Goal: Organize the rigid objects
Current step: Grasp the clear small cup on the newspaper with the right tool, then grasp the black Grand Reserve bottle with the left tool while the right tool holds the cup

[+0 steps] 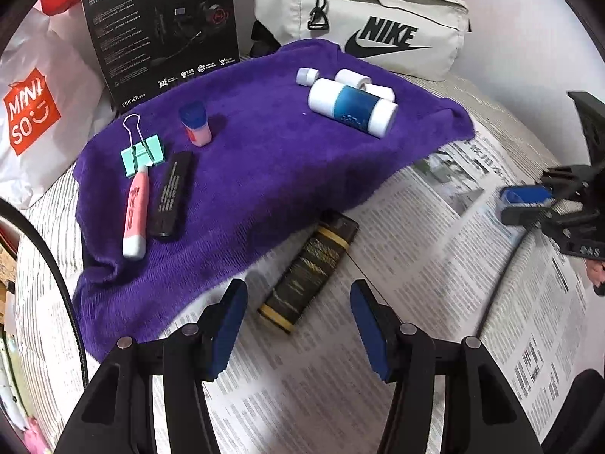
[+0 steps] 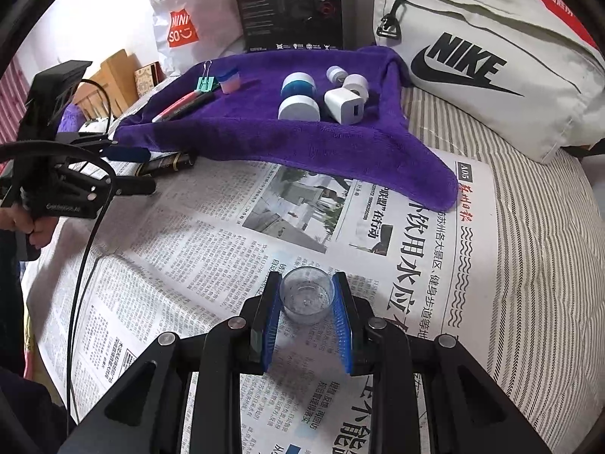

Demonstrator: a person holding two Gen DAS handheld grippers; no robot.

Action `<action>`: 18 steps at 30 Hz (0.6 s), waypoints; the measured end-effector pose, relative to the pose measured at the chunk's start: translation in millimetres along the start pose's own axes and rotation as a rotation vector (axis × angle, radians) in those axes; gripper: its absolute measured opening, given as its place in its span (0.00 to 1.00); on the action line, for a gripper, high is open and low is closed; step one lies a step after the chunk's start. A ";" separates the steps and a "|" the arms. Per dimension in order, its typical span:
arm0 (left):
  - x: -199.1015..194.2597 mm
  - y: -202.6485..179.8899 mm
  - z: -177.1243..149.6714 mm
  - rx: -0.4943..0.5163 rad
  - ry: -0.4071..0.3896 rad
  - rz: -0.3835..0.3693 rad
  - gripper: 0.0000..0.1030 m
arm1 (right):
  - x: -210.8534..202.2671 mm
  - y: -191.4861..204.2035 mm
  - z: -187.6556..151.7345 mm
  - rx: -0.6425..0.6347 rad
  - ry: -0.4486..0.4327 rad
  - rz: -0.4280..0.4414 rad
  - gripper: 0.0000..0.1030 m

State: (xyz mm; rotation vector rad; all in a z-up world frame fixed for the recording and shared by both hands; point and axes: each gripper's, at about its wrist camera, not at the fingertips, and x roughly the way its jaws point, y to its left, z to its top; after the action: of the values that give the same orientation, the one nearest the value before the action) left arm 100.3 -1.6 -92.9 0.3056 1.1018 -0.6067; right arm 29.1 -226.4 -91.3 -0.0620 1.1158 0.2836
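A purple towel (image 1: 257, 159) lies on newspaper and carries a green binder clip (image 1: 143, 153), a pink pen (image 1: 135, 215), a black bar (image 1: 170, 196), a pink bottle with a blue cap (image 1: 196, 123), a white-and-blue cylinder (image 1: 351, 108) and small white items. My left gripper (image 1: 298, 316) is open, just short of a black-and-gold lighter (image 1: 310, 270) on the newspaper at the towel's edge. My right gripper (image 2: 307, 297) is shut on a small clear plastic cup (image 2: 307, 295) above the newspaper (image 2: 302, 234). A white charger (image 2: 346, 106) sits on the towel (image 2: 287, 140).
A beige Nike bag (image 1: 363, 19), a black headphone box (image 1: 162, 26) and a white Miniso bag (image 1: 34, 113) stand behind the towel. The striped bed cover (image 2: 529, 227) lies under the newspaper. A black cable (image 2: 87, 249) hangs at the left.
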 end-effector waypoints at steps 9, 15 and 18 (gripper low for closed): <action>6.3 -12.5 10.4 0.087 0.009 -0.029 0.27 | 0.6 2.0 -0.1 -0.002 -0.002 -0.008 0.26; -4.6 -8.4 -4.8 0.038 0.019 -0.005 0.24 | 0.7 2.1 0.0 -0.006 -0.002 -0.010 0.26; -8.8 -1.5 -12.2 -0.017 0.010 0.003 0.24 | 1.5 2.8 0.3 -0.011 -0.002 -0.011 0.26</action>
State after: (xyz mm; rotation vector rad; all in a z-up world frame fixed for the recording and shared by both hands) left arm 87.7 6.2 -90.2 0.2958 1.1156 -0.5932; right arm 29.2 -223.4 -92.3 -0.0779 1.1119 0.2798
